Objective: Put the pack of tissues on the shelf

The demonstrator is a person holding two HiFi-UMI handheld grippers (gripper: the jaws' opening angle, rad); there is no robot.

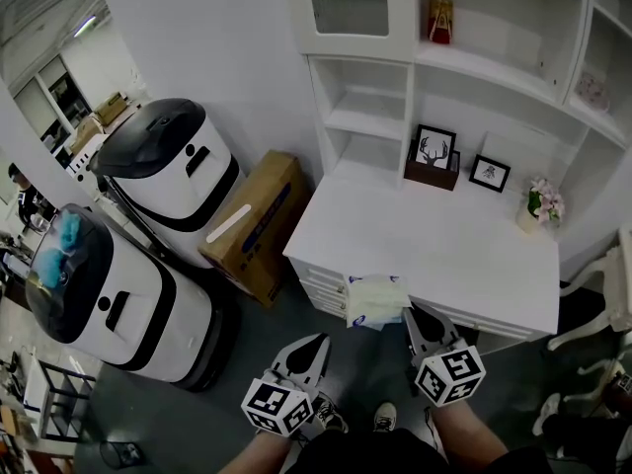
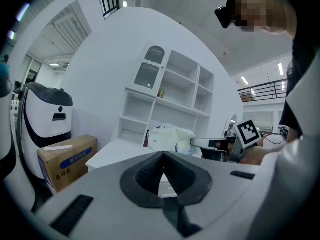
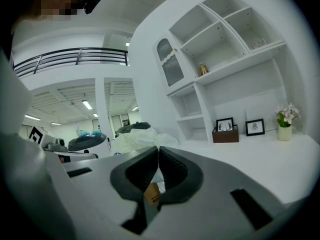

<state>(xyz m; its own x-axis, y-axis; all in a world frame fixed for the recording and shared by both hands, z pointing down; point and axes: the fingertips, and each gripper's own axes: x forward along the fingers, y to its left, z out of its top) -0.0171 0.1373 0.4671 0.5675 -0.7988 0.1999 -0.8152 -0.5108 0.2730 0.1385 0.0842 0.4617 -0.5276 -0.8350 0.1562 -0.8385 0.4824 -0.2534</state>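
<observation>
The pack of tissues (image 1: 375, 299), pale with a blue-printed wrapper, hangs over the front edge of the white desk (image 1: 444, 245). My right gripper (image 1: 409, 314) is shut on the pack's right end; in the right gripper view the wrapper (image 3: 137, 139) bulges just beyond the closed gripper (image 3: 157, 151). My left gripper (image 1: 318, 342) is shut and empty, low and left of the pack. From the left gripper view (image 2: 162, 154) the pack (image 2: 170, 138) shows ahead, pinched by the right gripper (image 2: 200, 143). The white shelf unit (image 1: 474, 67) rises behind the desk.
Two white-and-black robots (image 1: 168, 166) (image 1: 109, 294) and a cardboard box (image 1: 252, 225) stand left of the desk. Two picture frames (image 1: 433, 151) (image 1: 490, 173) and a flower vase (image 1: 538, 205) sit at the desk's back. A small bottle (image 1: 440, 18) occupies an upper shelf. A white chair (image 1: 602, 304) is at right.
</observation>
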